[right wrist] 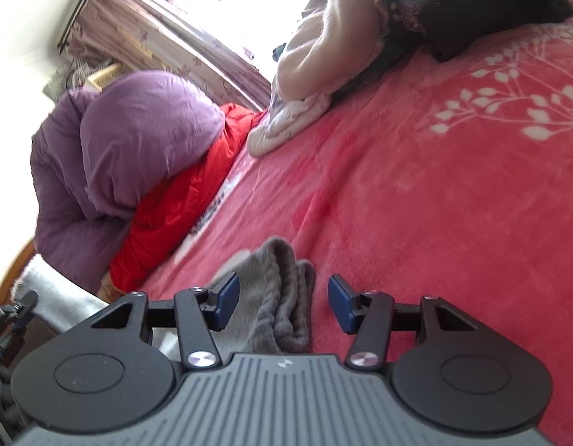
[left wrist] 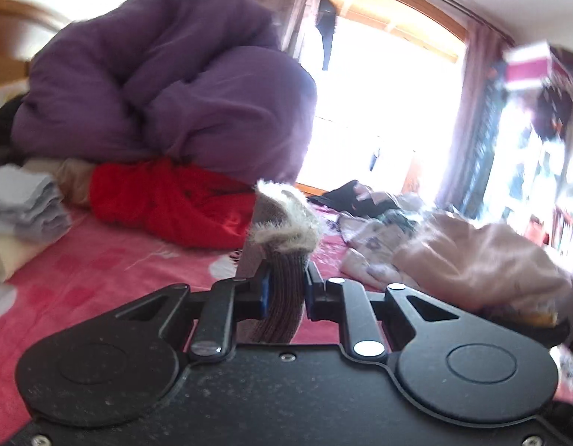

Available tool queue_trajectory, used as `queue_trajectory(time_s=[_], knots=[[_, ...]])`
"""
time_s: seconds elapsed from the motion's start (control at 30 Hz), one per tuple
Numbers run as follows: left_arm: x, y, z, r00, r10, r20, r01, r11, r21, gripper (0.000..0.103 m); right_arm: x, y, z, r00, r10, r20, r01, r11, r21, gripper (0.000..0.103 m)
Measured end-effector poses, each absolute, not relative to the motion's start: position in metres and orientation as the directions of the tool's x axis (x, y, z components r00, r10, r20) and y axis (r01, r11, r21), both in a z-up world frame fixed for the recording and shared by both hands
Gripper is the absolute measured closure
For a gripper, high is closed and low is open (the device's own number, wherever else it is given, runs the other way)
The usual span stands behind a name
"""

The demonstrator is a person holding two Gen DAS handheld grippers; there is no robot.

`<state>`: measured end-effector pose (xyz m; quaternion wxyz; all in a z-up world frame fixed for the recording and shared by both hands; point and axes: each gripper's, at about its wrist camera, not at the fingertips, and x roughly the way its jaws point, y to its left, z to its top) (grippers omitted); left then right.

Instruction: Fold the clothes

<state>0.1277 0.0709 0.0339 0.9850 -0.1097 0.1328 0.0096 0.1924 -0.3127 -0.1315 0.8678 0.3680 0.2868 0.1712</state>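
Left wrist view: my left tool [left wrist: 286, 286] is clenched on one ribbed grey-brown sock [left wrist: 282, 297] with a fleecy lining, lifted above the pink bed [left wrist: 100, 260]. My right tool [right wrist: 282, 297] stands released, its pads either side of a second grey sock [right wrist: 282, 297] lying on the bed. One purple duvet [left wrist: 167, 85] rests on one red garment [left wrist: 175, 200].

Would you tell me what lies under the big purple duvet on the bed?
A red garment sticks out from under the purple duvet, lying on the pink bedspread. How far it reaches underneath is hidden.
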Motion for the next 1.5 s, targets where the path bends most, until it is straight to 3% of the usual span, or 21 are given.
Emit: queue_trajectory(time_s=[0.33,0.53,1.03,1.37,1.5], knots=[[0.136,-0.053,-0.010,0.955,-0.043,-0.294,0.098,0.980,0.175,0.088,0.194,-0.324,-0.126,0.787,0.548,-0.283,-0.124,0.590,0.798,0.048],[0.143,-0.098,-0.052,0.932,-0.074,-0.354,0.190,0.933,0.305,0.087,0.193,-0.339,-0.126,0.806,0.546,-0.227,-0.115,0.521,0.846,0.047],[0.142,-0.144,-0.088,0.925,-0.085,-0.371,0.241,0.885,0.399,0.088,0.199,-0.342,-0.134,0.798,0.559,-0.226,-0.095,0.487,0.868,0.047],[0.142,-0.154,-0.108,0.900,-0.128,-0.418,0.311,0.860,0.405,0.088,0.199,-0.341,-0.136,0.793,0.555,-0.250,-0.083,0.506,0.859,0.047],[0.146,-0.148,-0.106,0.861,-0.183,-0.474,0.386,0.843,0.375,0.085,0.198,-0.337,-0.132,0.795,0.547,-0.261,-0.102,0.545,0.832,0.047]])
